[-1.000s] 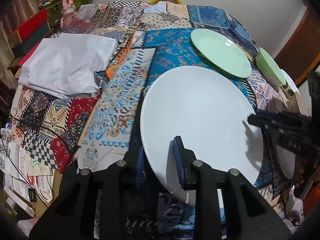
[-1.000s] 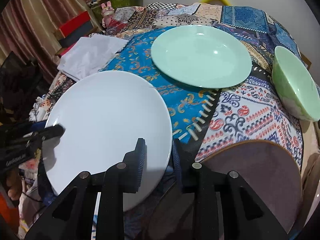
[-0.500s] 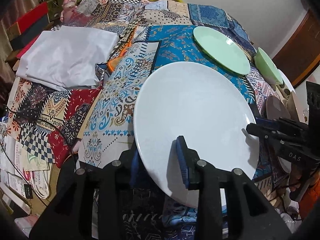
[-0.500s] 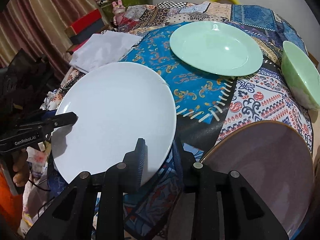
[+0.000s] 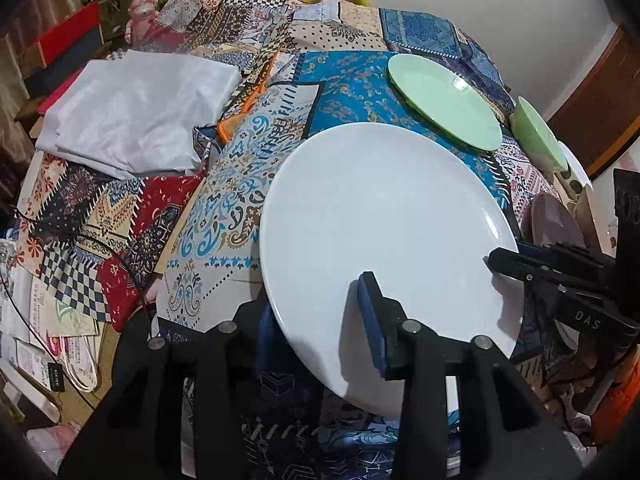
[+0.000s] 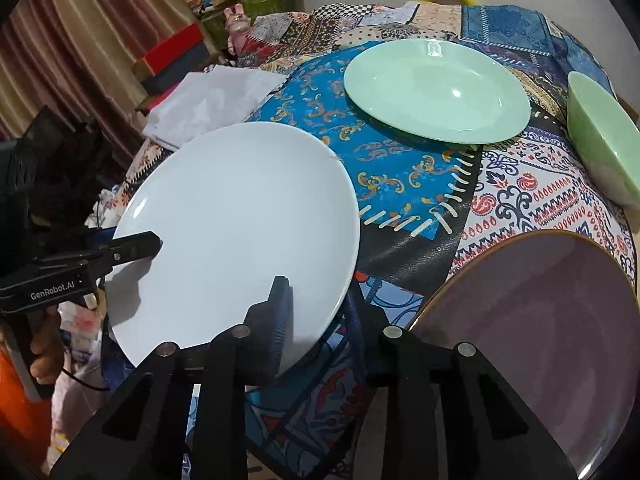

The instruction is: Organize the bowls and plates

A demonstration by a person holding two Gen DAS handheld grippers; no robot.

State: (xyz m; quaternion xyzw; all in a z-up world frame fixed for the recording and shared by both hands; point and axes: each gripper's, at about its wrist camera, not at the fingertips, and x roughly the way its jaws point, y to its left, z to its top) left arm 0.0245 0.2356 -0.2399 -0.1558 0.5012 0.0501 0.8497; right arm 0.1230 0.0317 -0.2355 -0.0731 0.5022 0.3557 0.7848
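Observation:
A large white plate [image 5: 384,232] is held above the patchwork cloth by both grippers. My left gripper [image 5: 316,312] is shut on its near rim; it also shows in the right wrist view [image 6: 136,246] at the plate's left edge. My right gripper [image 6: 316,312] is shut on the plate's [image 6: 240,232] opposite rim and shows in the left wrist view [image 5: 516,258] at the right. A light green plate [image 6: 436,88] lies on the cloth behind, a green bowl [image 6: 604,140] to its right, and a mauve plate [image 6: 540,320] at the near right.
A folded grey cloth [image 5: 136,112] lies at the table's left. Boxes and clutter [image 6: 176,52] stand beyond the left edge, with a curtain [image 6: 68,40] behind. Papers and bags [image 5: 44,328] lie off the near left edge.
The white plate has risen off the cloth and tilted, carried a little toward the camera by both grippers. The green dishes have not moved.

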